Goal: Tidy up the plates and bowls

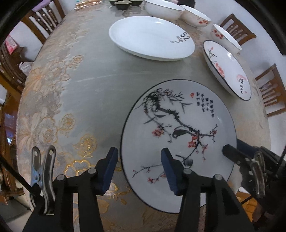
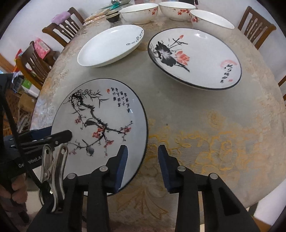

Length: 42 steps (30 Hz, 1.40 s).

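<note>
A plate painted with a plum branch and bird (image 1: 180, 125) lies near the table's front edge; it also shows in the right wrist view (image 2: 107, 114). My left gripper (image 1: 139, 169) is open, its jaws either side of the plate's left rim. My right gripper (image 2: 143, 167) is open, its jaws either side of the plate's right rim. A lotus plate (image 2: 194, 57) lies farther back right, also in the left wrist view (image 1: 227, 69). A plain white plate (image 1: 152, 37) (image 2: 110, 44) lies behind. Three white bowls with red blossoms (image 2: 139, 13) (image 2: 178, 9) (image 2: 211, 21) stand at the back.
The round table carries a grey and gold floral cloth (image 2: 205, 142). Small dark cups (image 1: 123, 4) stand at the far edge. Wooden chairs (image 2: 62, 26) (image 2: 255, 23) (image 1: 271, 89) ring the table. Each gripper shows at the edge of the other's view (image 1: 250, 160) (image 2: 44, 141).
</note>
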{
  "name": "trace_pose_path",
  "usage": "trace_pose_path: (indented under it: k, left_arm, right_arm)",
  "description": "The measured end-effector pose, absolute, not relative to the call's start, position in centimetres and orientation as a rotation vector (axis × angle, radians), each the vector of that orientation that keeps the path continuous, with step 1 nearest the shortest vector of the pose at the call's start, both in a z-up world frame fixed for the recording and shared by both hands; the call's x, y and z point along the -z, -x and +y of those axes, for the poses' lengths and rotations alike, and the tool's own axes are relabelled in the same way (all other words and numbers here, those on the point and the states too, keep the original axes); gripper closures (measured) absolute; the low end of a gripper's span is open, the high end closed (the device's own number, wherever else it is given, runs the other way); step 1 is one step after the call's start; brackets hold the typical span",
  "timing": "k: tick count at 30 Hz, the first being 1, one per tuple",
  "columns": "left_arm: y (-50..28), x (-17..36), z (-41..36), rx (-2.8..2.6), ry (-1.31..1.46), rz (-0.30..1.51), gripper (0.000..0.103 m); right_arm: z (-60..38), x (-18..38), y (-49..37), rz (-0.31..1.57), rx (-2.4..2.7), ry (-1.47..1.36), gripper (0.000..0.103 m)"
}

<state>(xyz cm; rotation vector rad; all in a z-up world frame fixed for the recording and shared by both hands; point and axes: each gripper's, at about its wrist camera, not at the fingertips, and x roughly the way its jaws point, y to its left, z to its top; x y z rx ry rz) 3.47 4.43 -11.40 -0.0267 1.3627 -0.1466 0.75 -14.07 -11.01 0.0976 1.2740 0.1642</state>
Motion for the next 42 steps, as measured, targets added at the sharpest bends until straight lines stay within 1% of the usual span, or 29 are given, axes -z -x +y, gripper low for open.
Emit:
trace_pose_path:
  k: [5,7,8,10,14,20,28,34,42]
  left_arm:
    - [-3.9,11.9,4.0,0.197,0.012,1.353,0.050]
    - [-4.1,12.1,4.1,0.203,0.023,1.356,0.053]
    - [-4.2,12.1,4.2,0.201,0.022,1.356,0.054]
    - [-3.8,12.0,4.2,0.202,0.013,1.354,0.057]
    - [-2.8,11.6,5.5,0.186,0.010,1.359,0.057]
    - [-1.6,11.0,8.3,0.157,0.036,1.342,0.057]
    - [-0.4,10.8,13.2,0.068,0.069,1.337,0.057]
    - [-0.6,11.2,16.4,0.000,0.118,1.338,0.057]
    - [-0.8,11.2,18.1,-0.027,0.131,1.323,0.057]
  right_arm:
    - [-14.4,11.8,-0.8,1.278,-0.168,-0.171,0.067]
    - [-14.3,11.9,-0.8,1.279,-0.182,-0.188,0.072]
    - [-14.1,11.9,-0.8,1.278,-0.191,-0.192,0.077]
    - [-13.5,11.8,-0.7,1.270,-0.177,-0.152,0.076]
    - [-13.0,11.8,-0.5,1.264,-0.191,-0.175,0.079]
    - [-10.9,11.2,-0.8,1.242,-0.211,-0.126,0.079]
    - [-6.8,12.0,-2.1,1.249,-0.287,-0.096,0.079]
    - [-3.8,12.1,-3.1,1.245,-0.347,-0.037,0.079]
    - [-1.6,12.5,-4.1,1.254,-0.372,0.013,0.079]
